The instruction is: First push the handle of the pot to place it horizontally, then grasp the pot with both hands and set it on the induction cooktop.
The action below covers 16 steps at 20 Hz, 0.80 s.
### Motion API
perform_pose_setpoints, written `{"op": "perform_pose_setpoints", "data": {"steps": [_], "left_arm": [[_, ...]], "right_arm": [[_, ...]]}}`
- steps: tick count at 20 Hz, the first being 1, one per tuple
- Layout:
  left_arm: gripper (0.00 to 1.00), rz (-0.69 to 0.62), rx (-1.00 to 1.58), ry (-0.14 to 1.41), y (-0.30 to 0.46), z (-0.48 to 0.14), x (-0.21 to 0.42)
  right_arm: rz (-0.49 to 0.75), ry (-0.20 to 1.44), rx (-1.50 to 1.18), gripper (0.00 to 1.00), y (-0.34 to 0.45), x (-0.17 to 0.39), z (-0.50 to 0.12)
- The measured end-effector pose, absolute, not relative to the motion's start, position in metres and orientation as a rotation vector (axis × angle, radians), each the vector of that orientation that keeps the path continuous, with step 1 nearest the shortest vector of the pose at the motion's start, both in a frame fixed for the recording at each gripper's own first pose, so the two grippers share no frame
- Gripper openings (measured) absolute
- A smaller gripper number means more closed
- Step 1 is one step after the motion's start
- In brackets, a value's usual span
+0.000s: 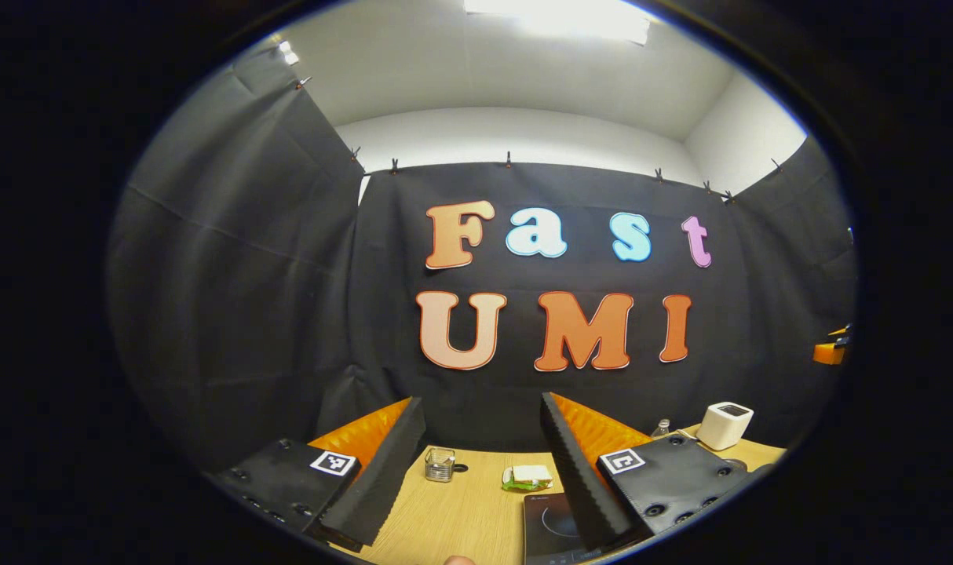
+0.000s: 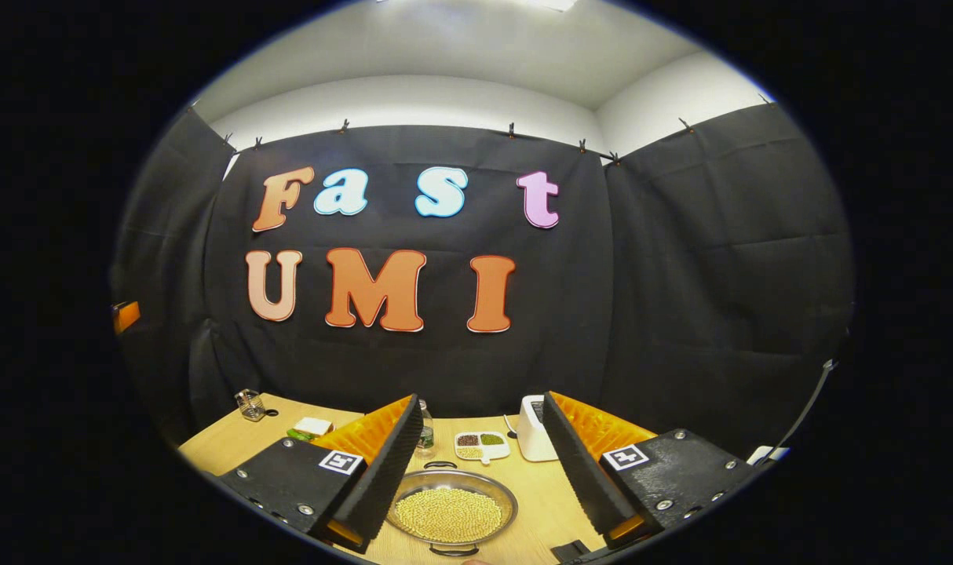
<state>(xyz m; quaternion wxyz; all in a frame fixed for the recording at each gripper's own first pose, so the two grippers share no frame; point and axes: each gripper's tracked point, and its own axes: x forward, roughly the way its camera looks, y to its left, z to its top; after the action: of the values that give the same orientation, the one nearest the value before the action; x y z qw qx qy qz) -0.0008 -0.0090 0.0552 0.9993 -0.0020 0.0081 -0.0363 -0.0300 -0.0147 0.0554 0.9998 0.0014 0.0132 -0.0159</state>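
1. L gripper (image 1: 480,471): fingers apart, holding nothing; induction cooktop (image 1: 551,527) at its 5 o'clock on table (image 1: 453,510).
2. R gripper (image 2: 480,471): fingers apart, holding nothing; pot (image 2: 453,514) w/ yellow beads at 6 o'clock, between fingers.

The table (image 2: 539,502) is light wood with fine grain. At six o'clock in the right gripper view, the pot (image 2: 453,514) is silver metal and holds pale yellow beads. The induction cooktop (image 1: 551,530) is black with a thin white ring. The box (image 1: 724,425) at four o'clock is white.
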Motion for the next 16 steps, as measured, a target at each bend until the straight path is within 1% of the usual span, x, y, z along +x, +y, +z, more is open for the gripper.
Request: {"op": "perform_pose_setpoints", "data": {"steps": [2, 3, 4, 5, 7, 8, 10, 11, 12, 13, 14, 15, 16], "left_arm": [[0.97, -0.079, 0.000, 0.012, -0.011, 0.057, 0.002], [0.97, -0.078, -0.001, 0.010, -0.011, 0.059, 0.003], [0.97, -0.079, -0.005, 0.010, -0.011, 0.059, 0.003], [0.97, -0.080, -0.006, 0.012, -0.012, 0.057, 0.003], [0.97, -0.078, -0.003, 0.017, -0.010, 0.055, 0.004], [0.98, -0.078, -0.005, 0.017, -0.010, 0.056, 0.004], [0.97, -0.078, -0.007, 0.014, -0.008, 0.058, 0.005], [0.97, -0.080, -0.009, 0.010, -0.008, 0.058, 0.003], [0.97, -0.081, -0.011, 0.007, -0.008, 0.059, 0.002], [0.97, -0.083, -0.013, 0.006, -0.008, 0.059, 0.000], [0.97, -0.084, -0.015, 0.004, -0.008, 0.060, -0.001], [0.97, -0.084, -0.016, 0.002, -0.007, 0.061, -0.001], [0.97, -0.083, -0.016, 0.001, -0.007, 0.061, -0.002]], "right_arm": [[-0.023, 0.038, 0.005, 0.95, -0.013, -0.030, 0.052], [-0.020, 0.042, 0.002, 0.93, -0.014, -0.031, 0.050], [-0.021, 0.044, 0.003, 0.96, -0.013, -0.031, 0.048], [-0.019, 0.047, 0.002, 0.84, -0.013, -0.031, 0.049], [-0.008, 0.062, 0.008, 0.75, -0.010, -0.031, 0.041], [0.002, 0.077, 0.014, 0.68, -0.008, -0.032, 0.038], [0.019, 0.108, 0.036, 0.48, -0.005, -0.034, 0.030], [0.021, 0.119, 0.043, 0.35, -0.006, -0.035, 0.027], [0.009, 0.123, 0.038, 0.34, -0.007, -0.035, 0.024], [-0.009, 0.123, 0.018, 0.27, -0.013, -0.034, 0.023], [-0.018, 0.125, 0.002, 0.28, -0.015, -0.032, 0.020], [-0.019, 0.134, 0.000, 0.16, -0.014, -0.034, 0.015], [-0.010, 0.147, 0.006, 0.13, -0.011, -0.034, 0.010]]}}
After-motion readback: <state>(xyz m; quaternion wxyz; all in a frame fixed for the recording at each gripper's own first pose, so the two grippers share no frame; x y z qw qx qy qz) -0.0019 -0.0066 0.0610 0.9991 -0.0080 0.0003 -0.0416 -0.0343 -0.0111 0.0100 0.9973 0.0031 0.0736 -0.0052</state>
